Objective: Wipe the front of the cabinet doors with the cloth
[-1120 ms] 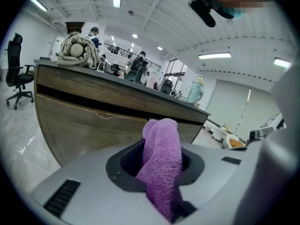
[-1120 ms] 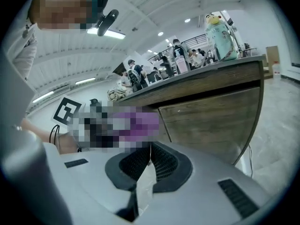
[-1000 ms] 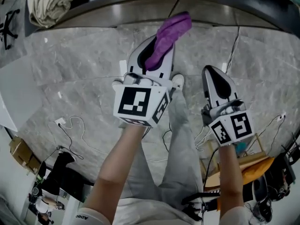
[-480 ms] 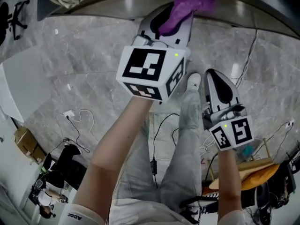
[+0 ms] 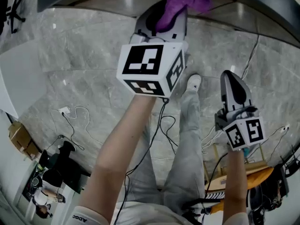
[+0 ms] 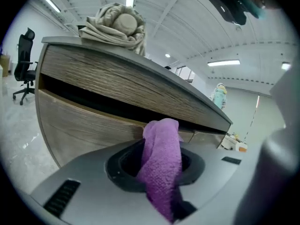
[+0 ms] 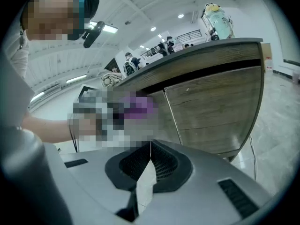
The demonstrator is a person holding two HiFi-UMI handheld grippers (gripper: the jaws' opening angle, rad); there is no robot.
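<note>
A purple cloth (image 5: 185, 1) is pinched in my left gripper (image 5: 164, 14), which is shut on it. The cloth's free end rests against the wood-grain cabinet door front (image 6: 79, 125), just below the dark gap under the countertop. In the left gripper view the cloth (image 6: 161, 163) fills the space between the jaws. My right gripper (image 5: 233, 86) hangs lower, to the right and away from the cabinet, shut with nothing in it. The right gripper view shows its jaws (image 7: 150, 161) meeting, with the cabinet doors (image 7: 211, 107) ahead.
A beige cloth bundle (image 6: 115, 25) sits on the cabinet top. Cables (image 5: 70, 121) trail over the marble floor. The person's shoe (image 5: 193, 82) stands near the cabinet base. An office chair (image 6: 23, 60) is at far left. Orange clutter (image 5: 248, 172) lies at lower right.
My left gripper has moved up and forward with the purple cloth until it meets the cabinet front. My right gripper has drifted slightly right and lower.
</note>
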